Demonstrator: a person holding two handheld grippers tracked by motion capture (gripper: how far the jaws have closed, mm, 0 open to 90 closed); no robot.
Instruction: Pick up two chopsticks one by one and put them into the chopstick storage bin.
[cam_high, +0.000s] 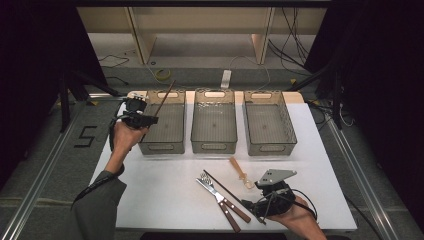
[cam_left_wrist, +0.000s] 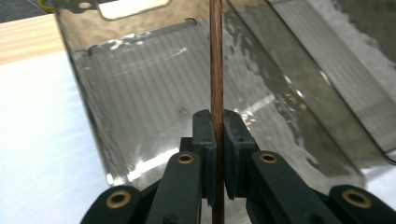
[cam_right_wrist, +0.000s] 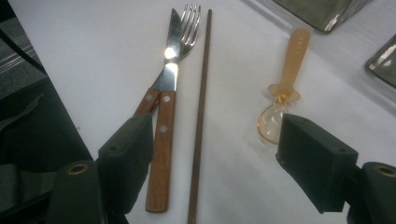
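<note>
Nearest the person, the right gripper (cam_high: 250, 204) rested low on the white bench (cam_high: 160, 185) with its fingers (cam_right_wrist: 128, 154) spread wide and empty. Just ahead of them lay the remaining cutlery: a wooden-handled fork (cam_right_wrist: 163, 135) and knife (cam_right_wrist: 152, 95) crossed one over the other, a single dark chopstick (cam_right_wrist: 200, 116) just beside them, and a small amber spoon (cam_right_wrist: 280, 100) a little apart towards the bins.

Farther off stood three clear bins in a row, the left bin (cam_high: 165, 127), middle bin (cam_high: 214, 125) and right bin (cam_high: 267, 125), all apparently empty. At the left bin's near corner the left gripper (cam_left_wrist: 218, 154) had its fingers clamped narrowly on a second chopstick (cam_left_wrist: 215, 60), which stood tilted above the bin.

This looked like sorting cutlery into bins, with the step in hand being to drop the held chopstick into the left bin. The next move probably called for lowering it inside the walls before letting go, while the right gripper closed on the chopstick lying between its fingers.
</note>
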